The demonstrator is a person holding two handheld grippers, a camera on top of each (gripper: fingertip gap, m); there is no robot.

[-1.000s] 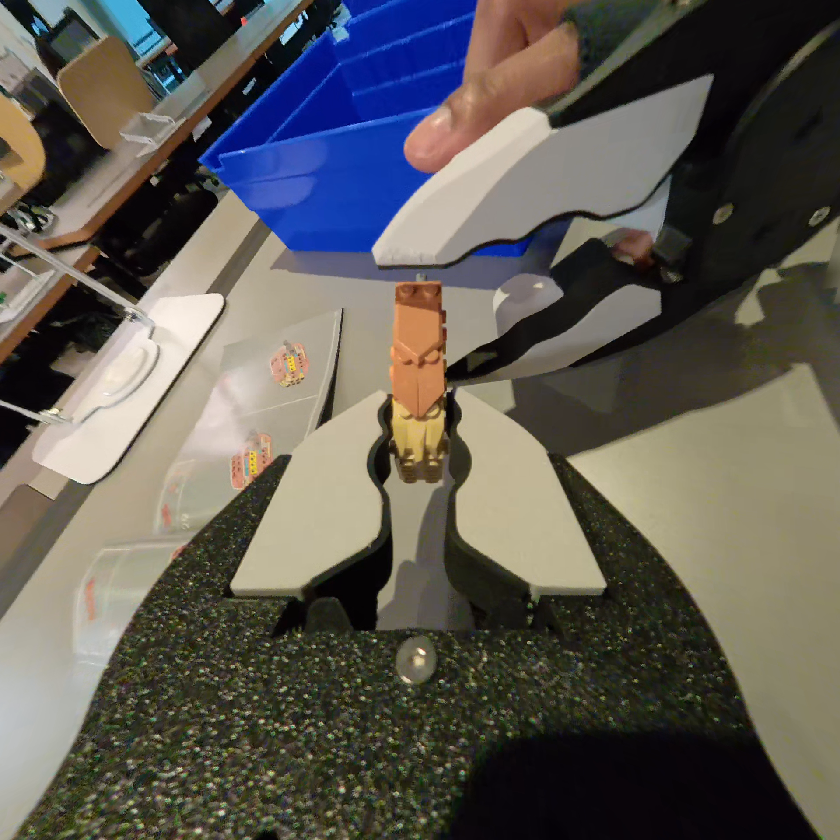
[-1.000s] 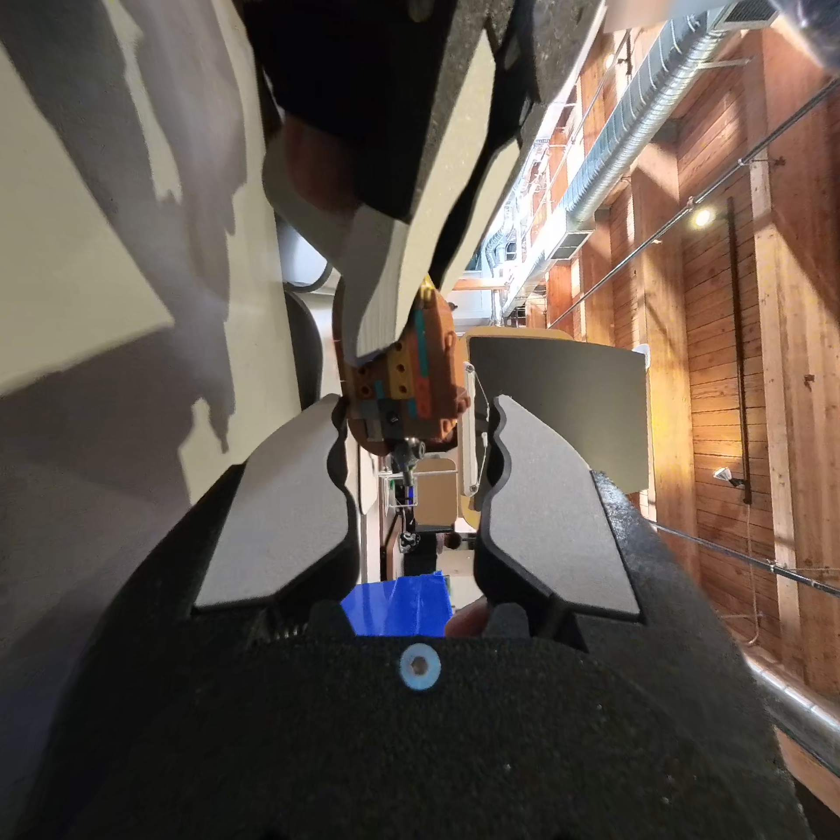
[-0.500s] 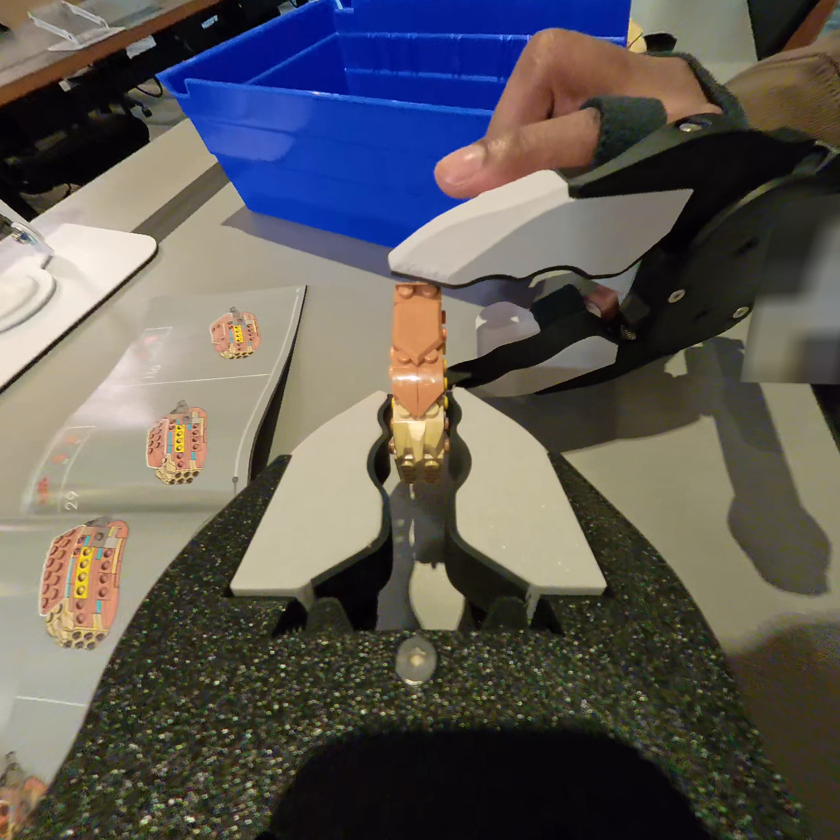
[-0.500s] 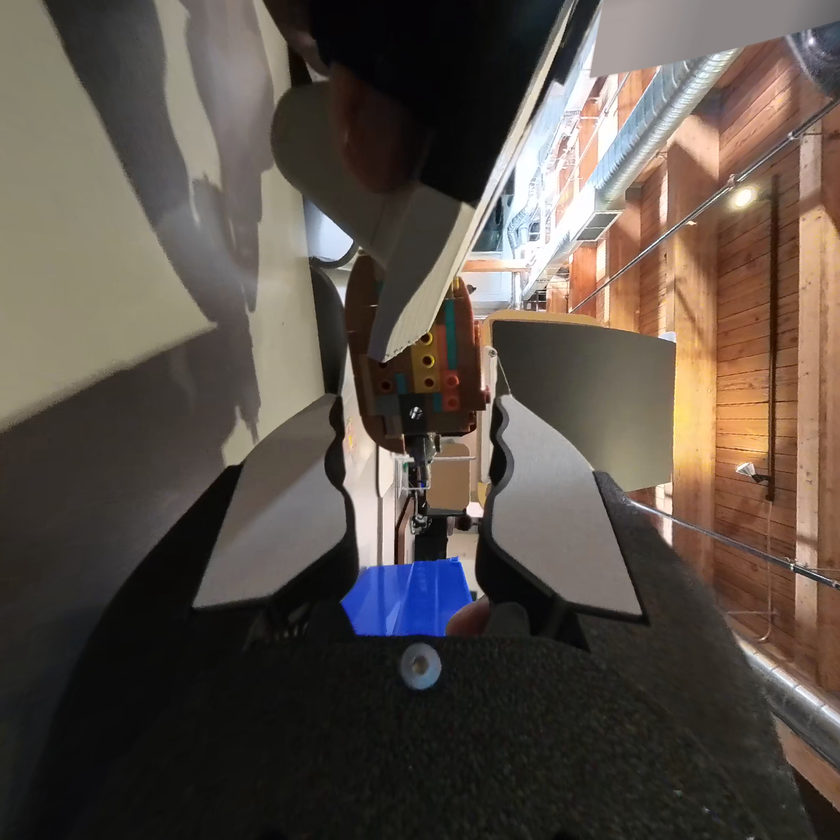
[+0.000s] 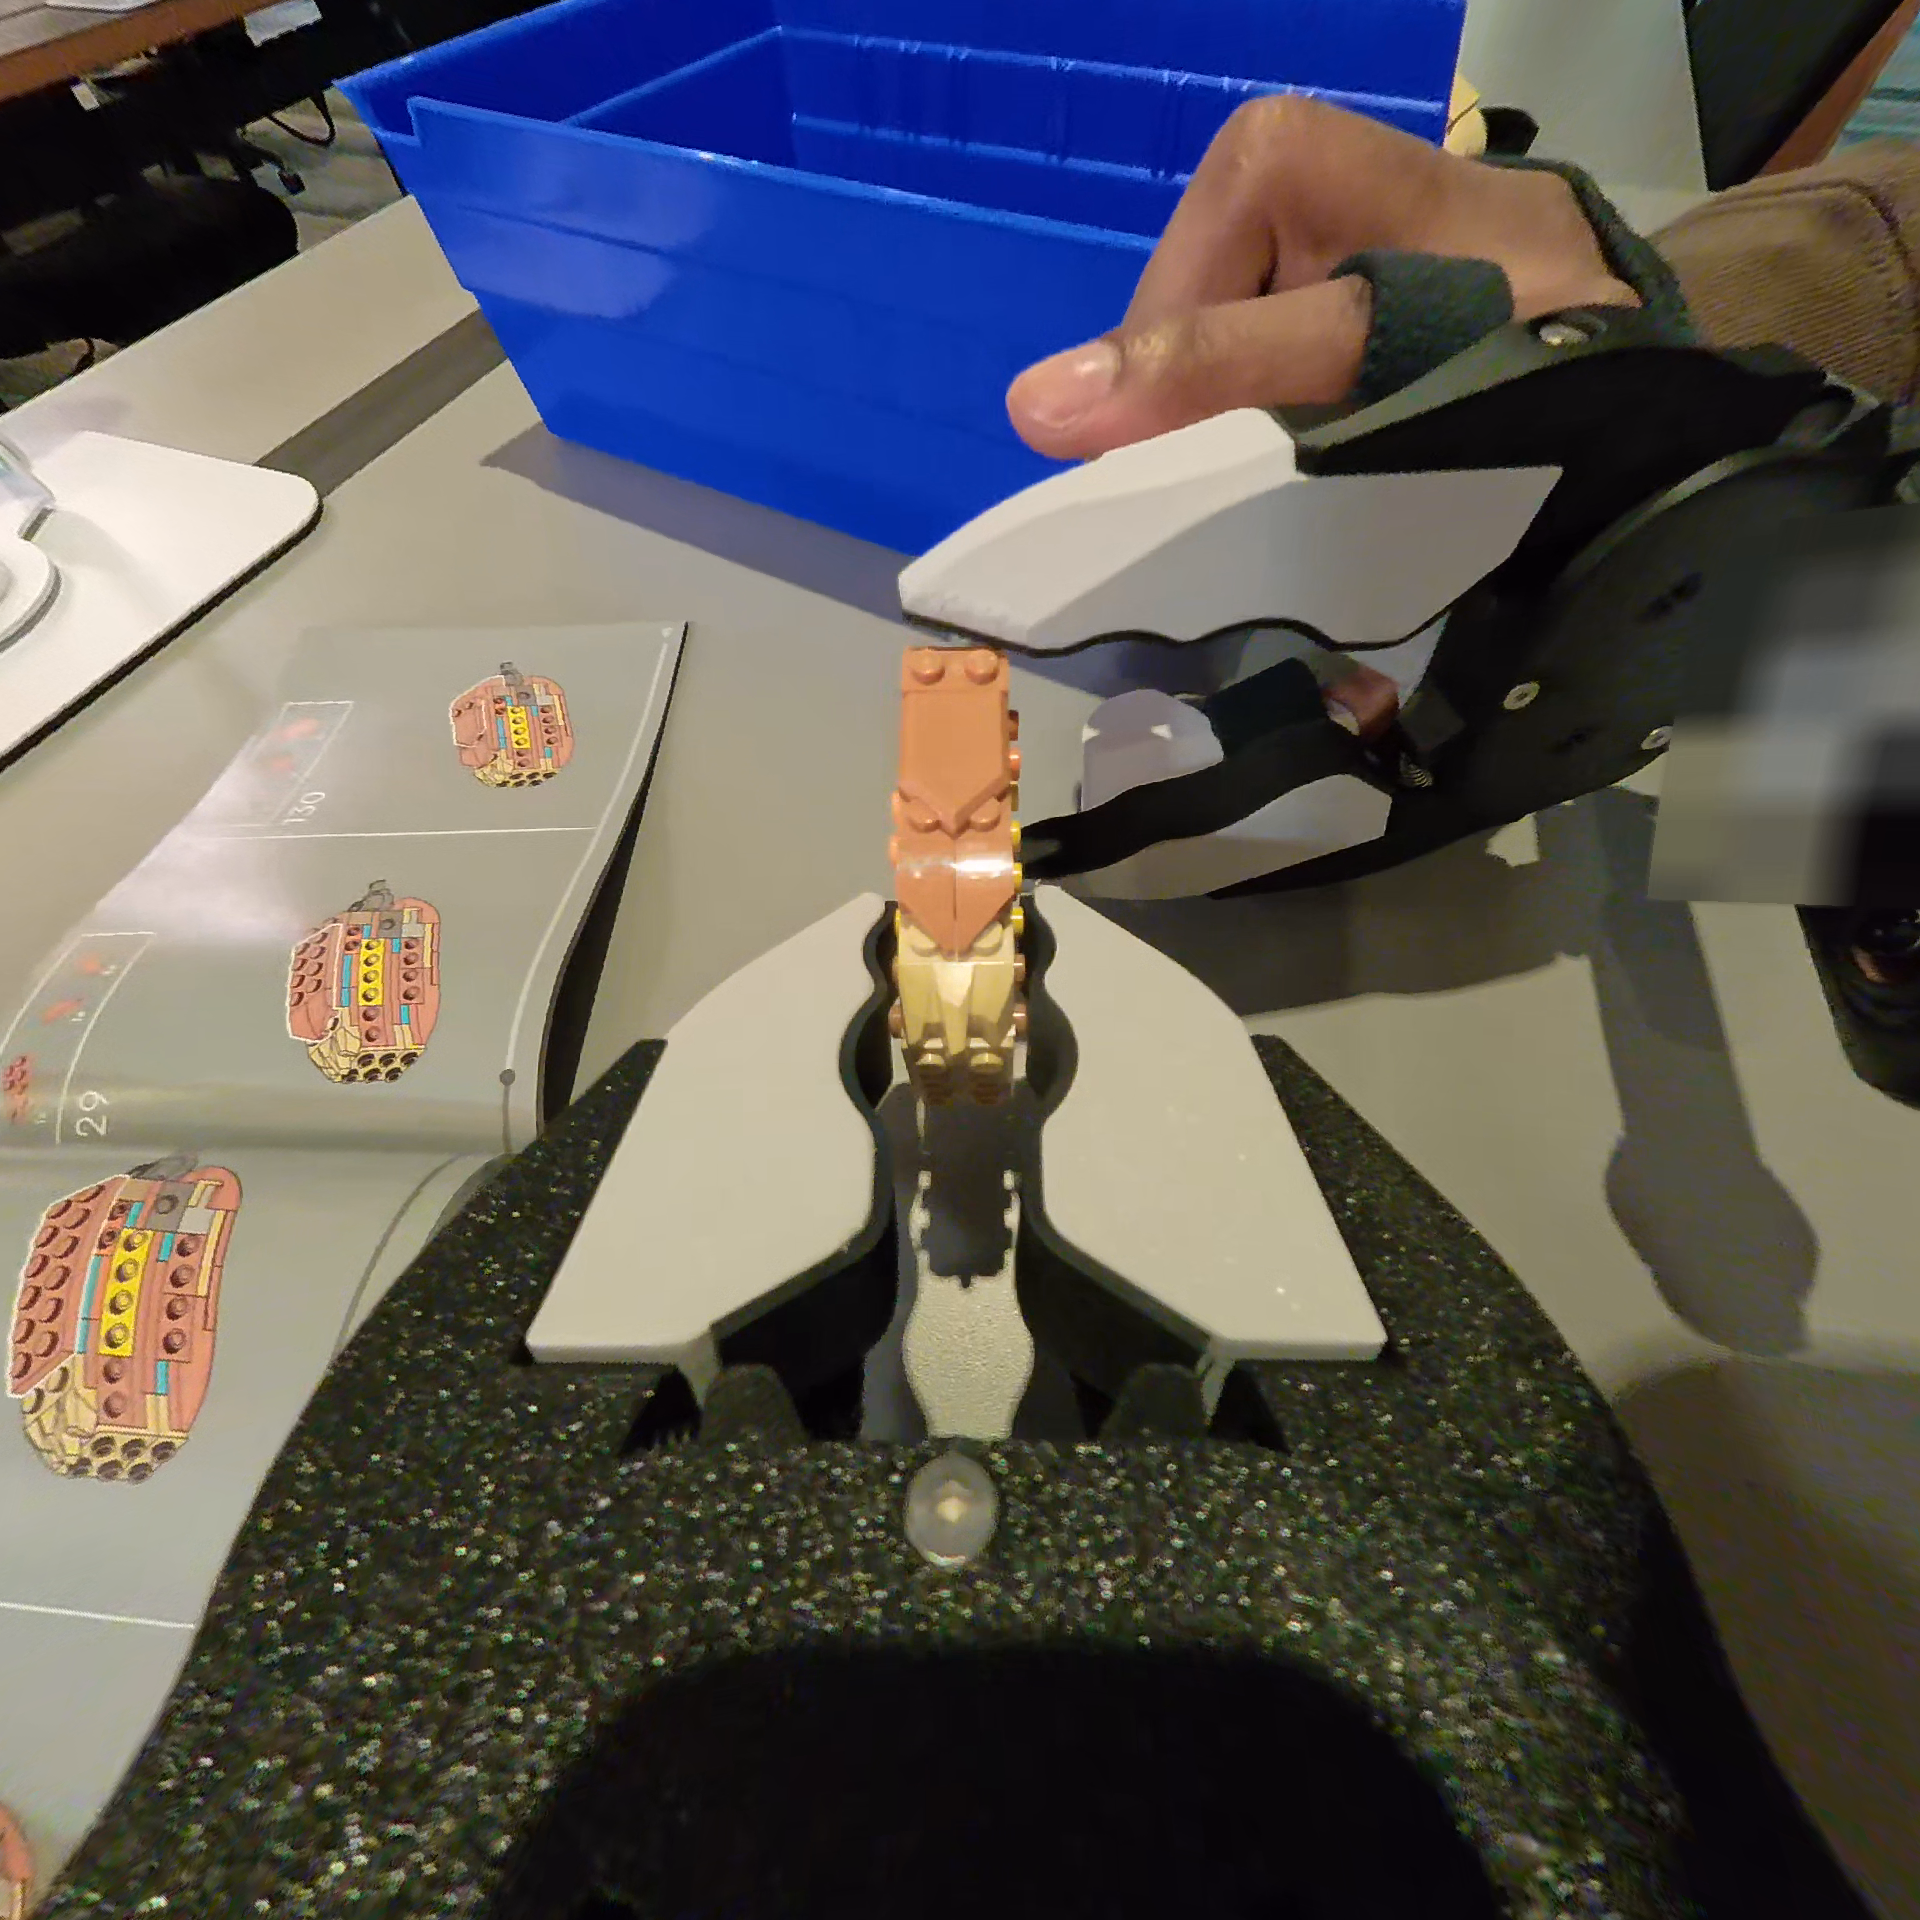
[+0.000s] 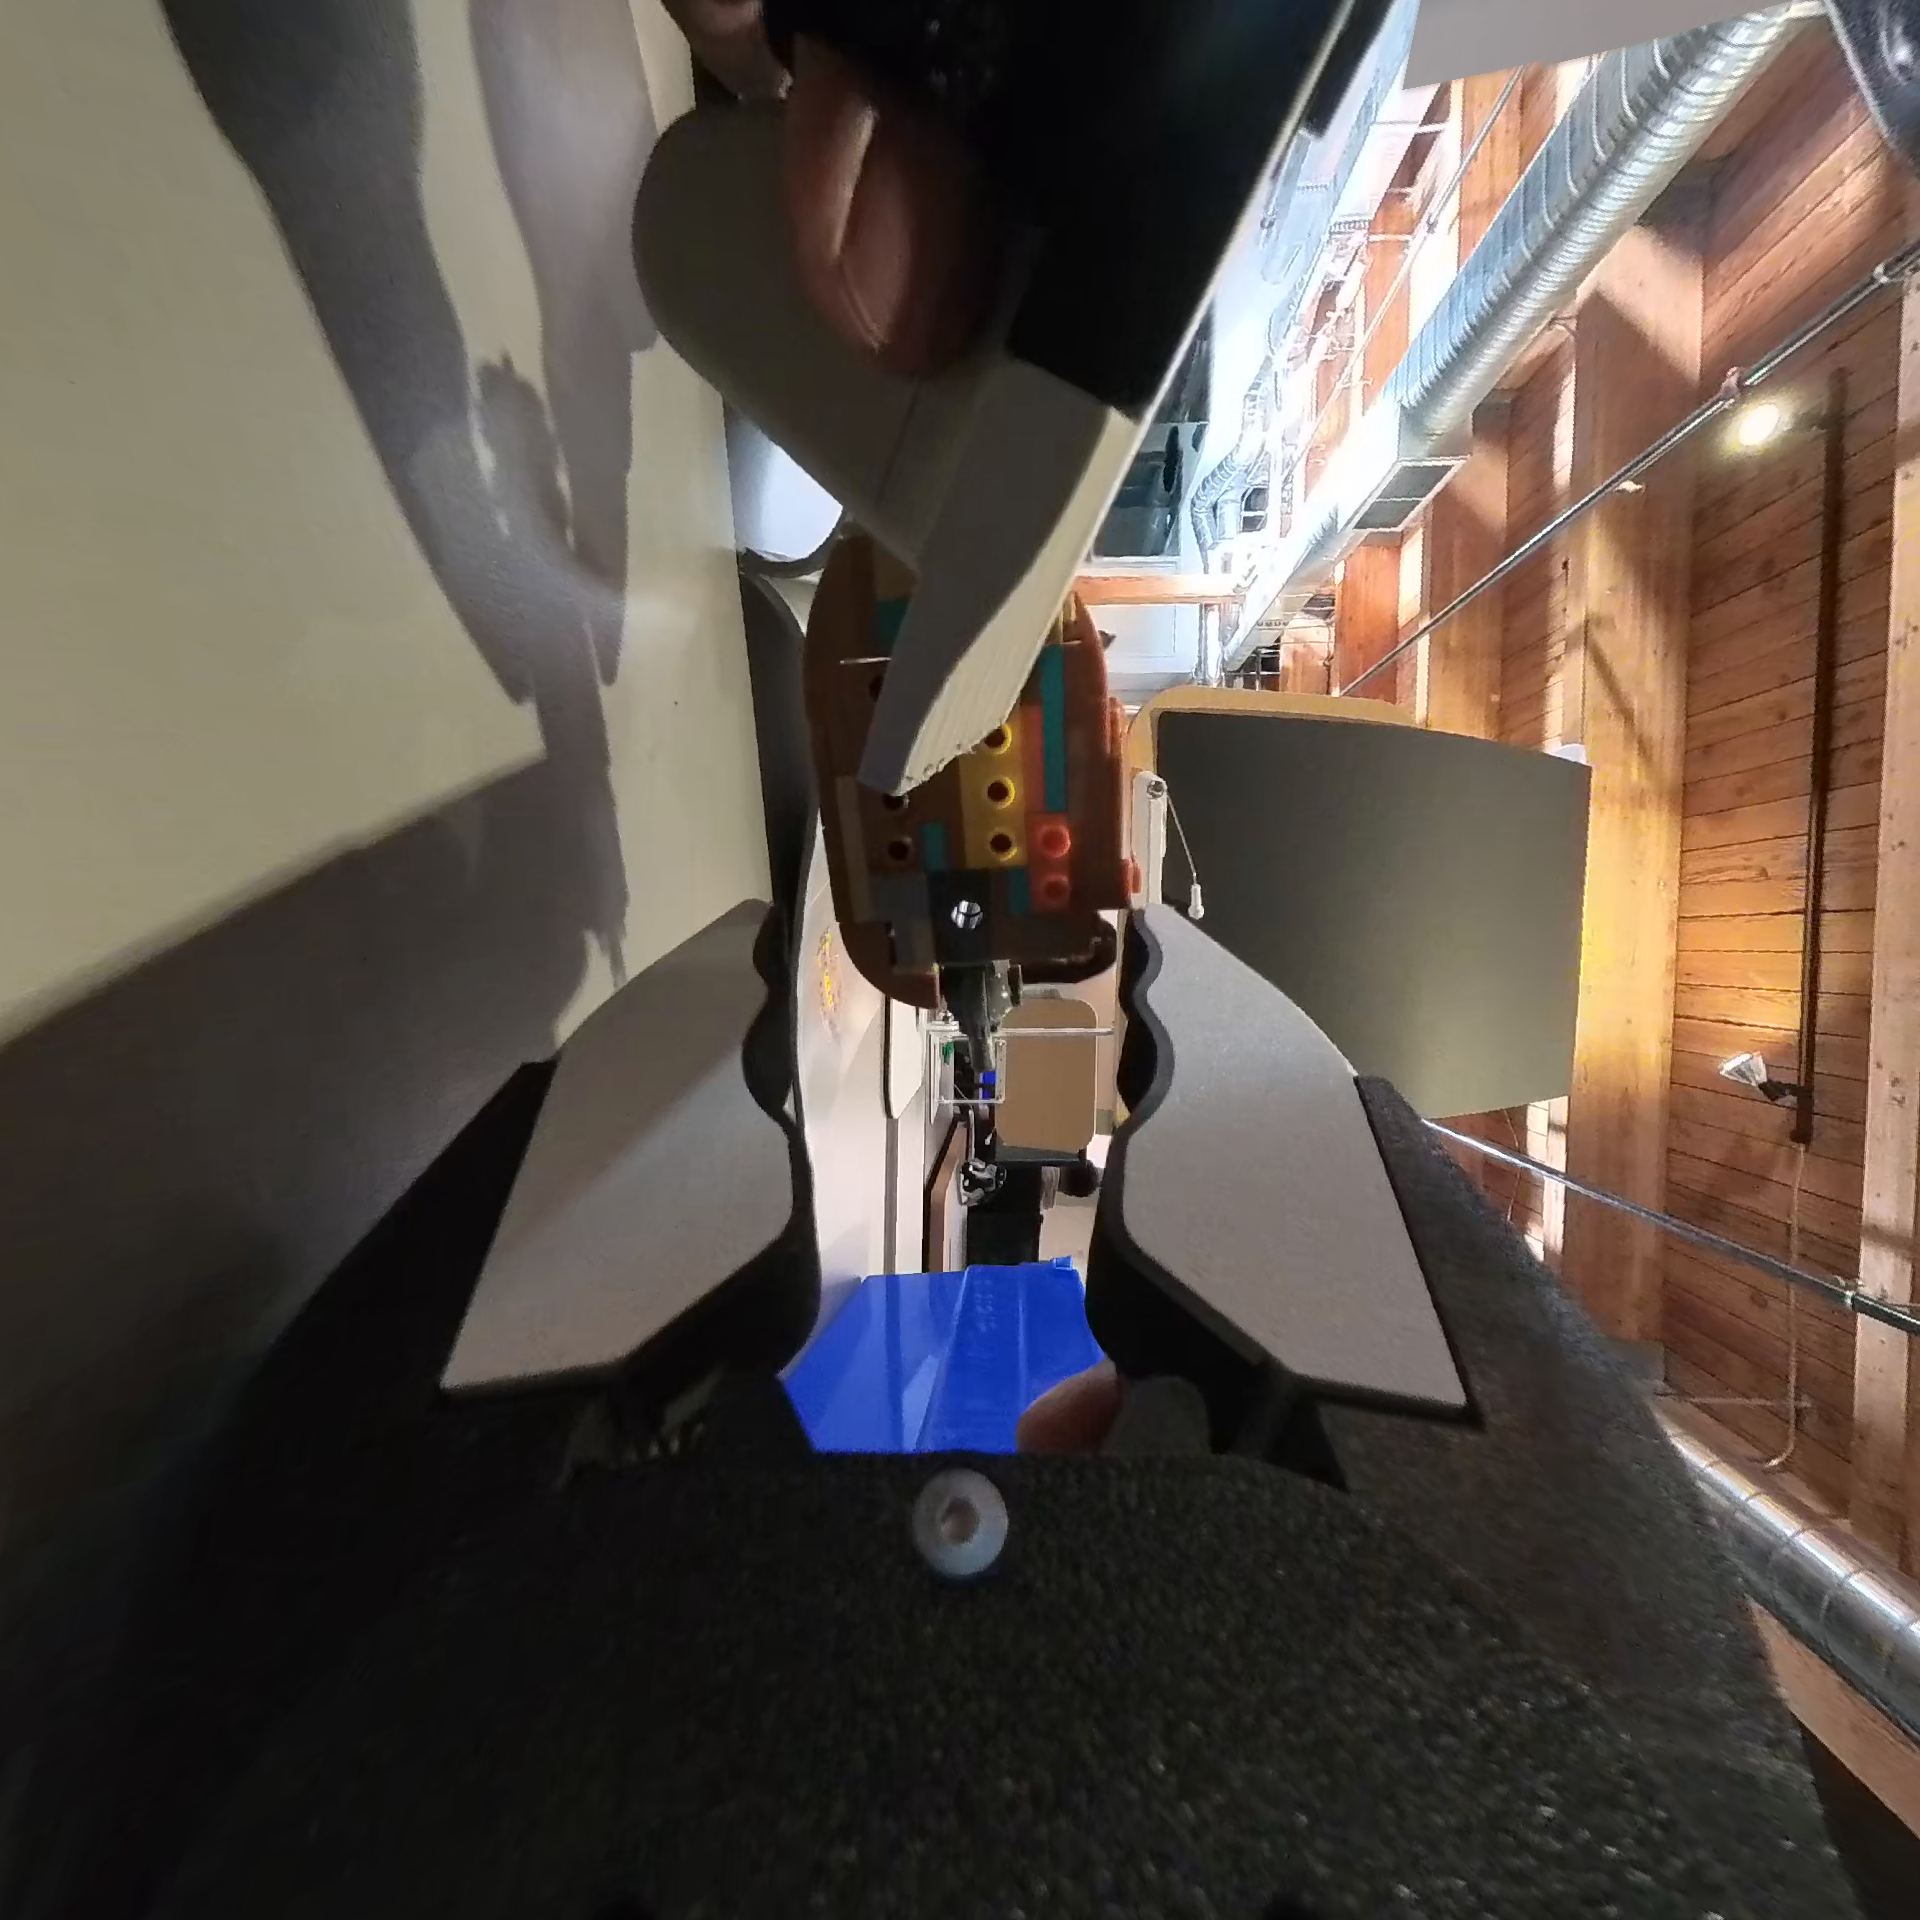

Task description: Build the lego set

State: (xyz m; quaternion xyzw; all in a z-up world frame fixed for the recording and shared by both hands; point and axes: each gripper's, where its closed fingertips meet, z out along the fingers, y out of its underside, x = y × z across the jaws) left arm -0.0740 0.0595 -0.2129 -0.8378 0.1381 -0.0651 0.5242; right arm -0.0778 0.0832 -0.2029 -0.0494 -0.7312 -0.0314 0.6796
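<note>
My left gripper [image 5: 958,935] is shut on the brown and tan lego model [image 5: 954,769] and holds it edge-on above the table. My right gripper [image 5: 971,727] comes in from the right, open, with one finger just over the model's top and the other beside its right face. In the right wrist view the model [image 6: 1049,821] shows its studded side with yellow, teal and orange bricks. Its near end sits between the open right gripper's [image 6: 951,925] tips. The left gripper's finger [image 6: 987,582] covers part of the model.
An open instruction booklet [image 5: 364,883] lies on the grey table [image 5: 1558,1299] to the left. A blue divided bin [image 5: 779,260] stands behind and also shows in the right wrist view [image 6: 935,1361]. A white pad [image 5: 135,540] lies at far left. A person's hand [image 5: 1299,270] holds the right gripper. My two grippers' fingertips are within a few centimetres of each other.
The left gripper has swung with the model, so the bin and booklet now sit squarer and nearer. In the right wrist view the model has come closer, in between the open fingertips.
</note>
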